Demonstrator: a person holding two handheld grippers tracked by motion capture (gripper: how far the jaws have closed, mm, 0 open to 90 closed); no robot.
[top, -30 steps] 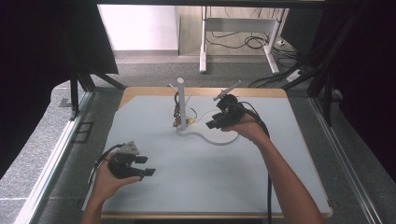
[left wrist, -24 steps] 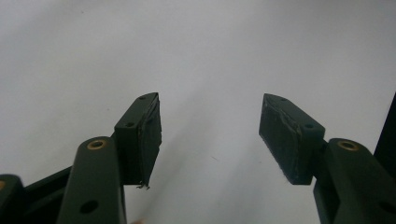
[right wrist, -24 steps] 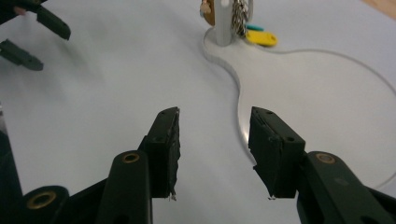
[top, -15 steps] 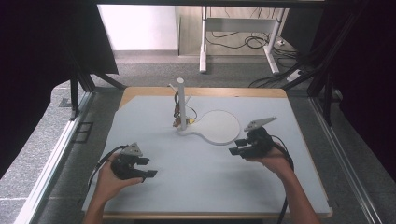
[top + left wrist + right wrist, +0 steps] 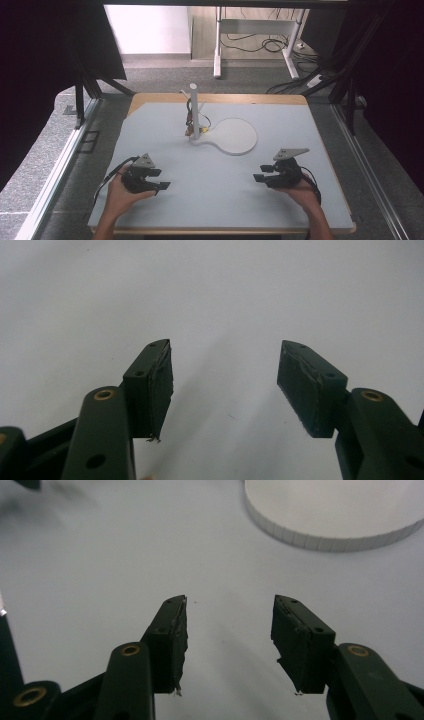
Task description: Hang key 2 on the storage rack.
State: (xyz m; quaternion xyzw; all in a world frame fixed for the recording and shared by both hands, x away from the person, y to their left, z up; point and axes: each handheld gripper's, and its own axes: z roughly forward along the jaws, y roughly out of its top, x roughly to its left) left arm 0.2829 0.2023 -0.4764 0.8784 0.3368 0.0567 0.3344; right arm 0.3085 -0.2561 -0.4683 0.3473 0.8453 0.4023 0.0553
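Resting near the table's (image 5: 320,130) front edge, I am holding the left gripper (image 5: 159,179) and right gripper (image 5: 260,174) wide open (both empty).

Soft even overhead light on the pale table (image 5: 215,170), dark surroundings, slightly blurred gripper views.

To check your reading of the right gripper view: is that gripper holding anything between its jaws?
No. The right gripper has its jaws apart, and only bare table shows through the gap between them.
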